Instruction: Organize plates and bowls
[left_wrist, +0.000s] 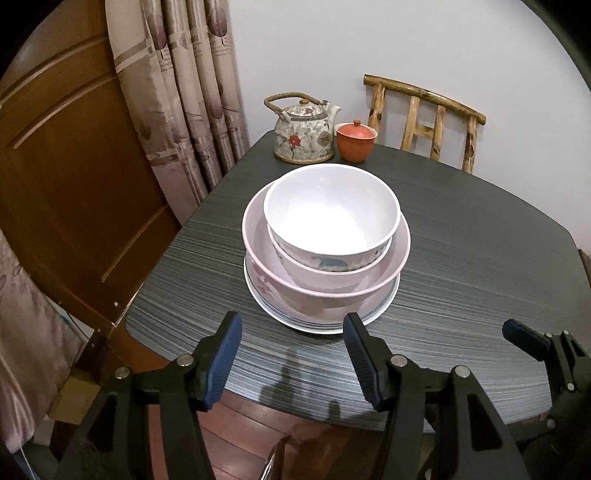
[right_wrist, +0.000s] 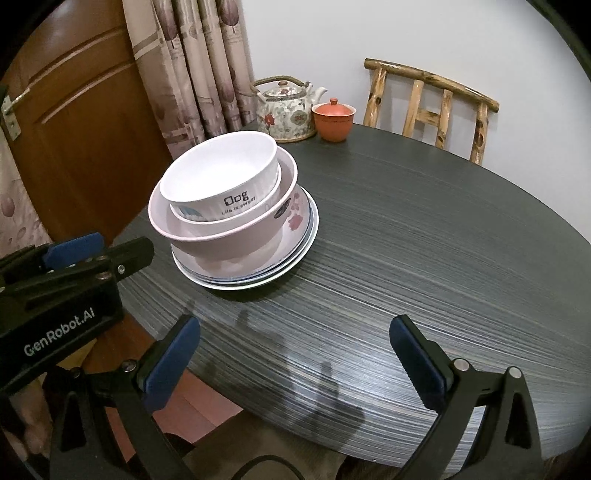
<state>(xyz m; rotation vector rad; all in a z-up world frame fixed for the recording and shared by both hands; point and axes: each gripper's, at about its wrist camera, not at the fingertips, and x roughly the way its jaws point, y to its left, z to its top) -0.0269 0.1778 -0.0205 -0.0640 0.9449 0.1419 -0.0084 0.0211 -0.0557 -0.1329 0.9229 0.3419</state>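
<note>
Stack sits mid-table, toward the left edge: white bowl (left_wrist: 332, 210) nested in a second white bowl (left_wrist: 351, 264), both inside the wide pink bowl (left_wrist: 325, 284), all on a pile of blue-rimmed plates (left_wrist: 325, 321), on the dark striped table (left_wrist: 461, 266). Top bowls w/ a slight lean toward the left in the right-wrist view, pink bowl (right_wrist: 221, 240) off-centre on the plates (right_wrist: 258, 277) too, so looks mostly sorted already but not squared up. Left gripper (left_wrist: 291, 354) hovering at the near edge, jaws apart, nothing between, well short of the plates. Right gripper (right_wrist: 295, 358) likewise apart & empty, near edge, stack off to its far left. Likely step now: tidy/centre the stack or back away clean. If nudging, better to push low on the pink bowl wall, slow, w/ one pad, other gripper bracing the plate rim on the opposite side; no pushing at the top bowl (right_wrist: 221, 177), prob tips first. Keep clear of the teapot (left_wrist: 303, 133) & red lidded cup (left_wrist: 356, 142) at the far side, both well apart from the stack so little risk. Glazed ware = slippery, so no pinching a rim at an angle; straight, shallow bite only, then release gently w/o dragging
</note>
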